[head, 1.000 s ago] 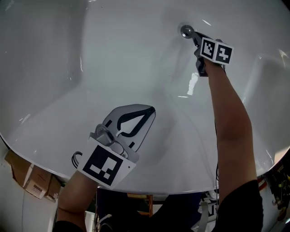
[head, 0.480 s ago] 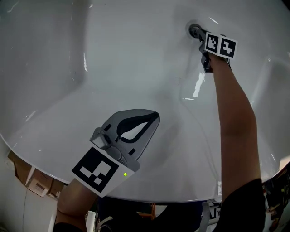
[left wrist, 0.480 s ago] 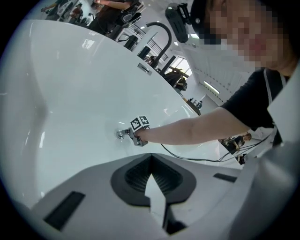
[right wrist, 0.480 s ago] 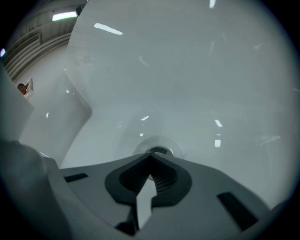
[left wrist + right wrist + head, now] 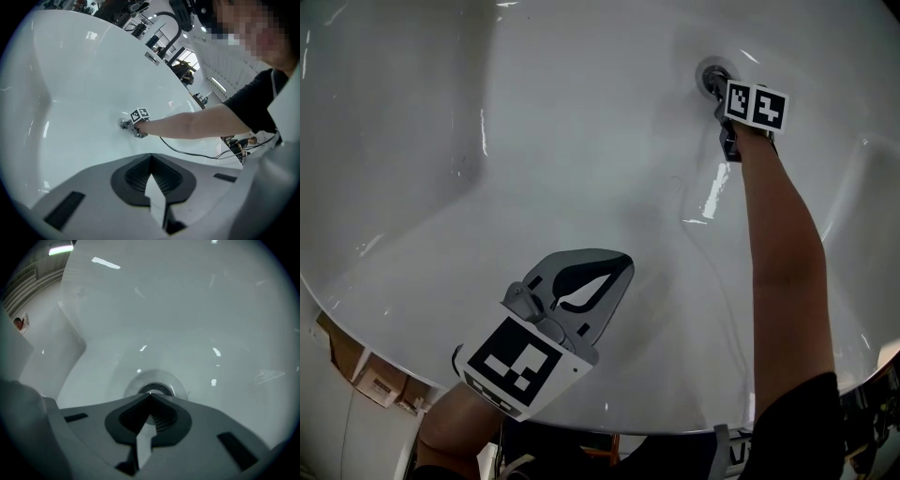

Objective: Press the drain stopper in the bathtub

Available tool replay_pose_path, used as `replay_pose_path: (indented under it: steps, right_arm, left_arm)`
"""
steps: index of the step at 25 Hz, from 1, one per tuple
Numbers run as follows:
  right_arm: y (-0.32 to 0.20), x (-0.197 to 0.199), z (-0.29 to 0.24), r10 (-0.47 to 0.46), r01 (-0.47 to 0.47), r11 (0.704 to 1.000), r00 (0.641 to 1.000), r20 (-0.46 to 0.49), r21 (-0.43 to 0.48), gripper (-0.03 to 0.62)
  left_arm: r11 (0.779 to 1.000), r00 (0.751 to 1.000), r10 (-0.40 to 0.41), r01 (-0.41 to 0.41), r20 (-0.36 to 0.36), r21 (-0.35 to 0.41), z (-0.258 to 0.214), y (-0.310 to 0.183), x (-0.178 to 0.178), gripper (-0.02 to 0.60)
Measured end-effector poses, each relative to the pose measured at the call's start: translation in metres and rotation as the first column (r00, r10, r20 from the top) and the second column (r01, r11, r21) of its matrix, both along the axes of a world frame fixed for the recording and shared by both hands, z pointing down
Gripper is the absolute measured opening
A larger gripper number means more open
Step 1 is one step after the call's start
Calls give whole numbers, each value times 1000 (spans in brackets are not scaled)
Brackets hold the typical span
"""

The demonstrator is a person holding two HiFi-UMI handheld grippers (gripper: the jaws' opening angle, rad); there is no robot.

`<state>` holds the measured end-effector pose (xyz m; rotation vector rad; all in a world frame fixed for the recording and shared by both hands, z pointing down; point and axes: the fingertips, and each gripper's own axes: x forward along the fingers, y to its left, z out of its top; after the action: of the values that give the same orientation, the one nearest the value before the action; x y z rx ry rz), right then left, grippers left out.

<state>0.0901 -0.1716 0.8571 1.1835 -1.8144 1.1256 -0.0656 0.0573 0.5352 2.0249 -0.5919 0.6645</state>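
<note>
Head view: the drain stopper (image 5: 711, 75) is seen on the far bathtub (image 5: 534, 141) floor, just at the tips of the right gripper (image 5: 718, 92). The left gripper (image 5: 614, 272) is held well apart.
Left gripper view: its jaws are pressed together, empty.
Right gripper view: its jaws are closed, with the stopper straight ahead.

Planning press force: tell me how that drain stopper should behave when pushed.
The drain stopper looks like polished metal seated in a round flange, so it is probably rigid and should sink straight down, not tip. Its glossy face may let the shut tips of the right gripper skid sideways; a centred push seems safer.
</note>
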Motion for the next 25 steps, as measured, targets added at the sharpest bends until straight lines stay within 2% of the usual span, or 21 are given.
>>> replay_pose_path:
  steps: [4, 11, 22, 25]
  right_arm:
    - [0, -1, 0, 13, -13, 1000, 1000, 9, -15, 12]
    - [1, 1, 4, 11, -13, 997, 1000, -17, -71, 12]
    - [-3, 1, 5, 31, -34, 998, 998, -51, -53, 12]
    - [-5, 2, -5, 64, -64, 997, 998, -3, -46, 12]
  left_arm:
    - [999, 1000, -8, 8, 6, -31, 2, 5, -2, 8]
    - [999, 999, -34, 34, -4, -8, 1, -3, -2, 9]
    - [999, 999, -37, 37, -3, 33, -7, -12, -2, 8]
    - [998, 998, -63, 63, 10, 31, -3, -13, -7, 9]
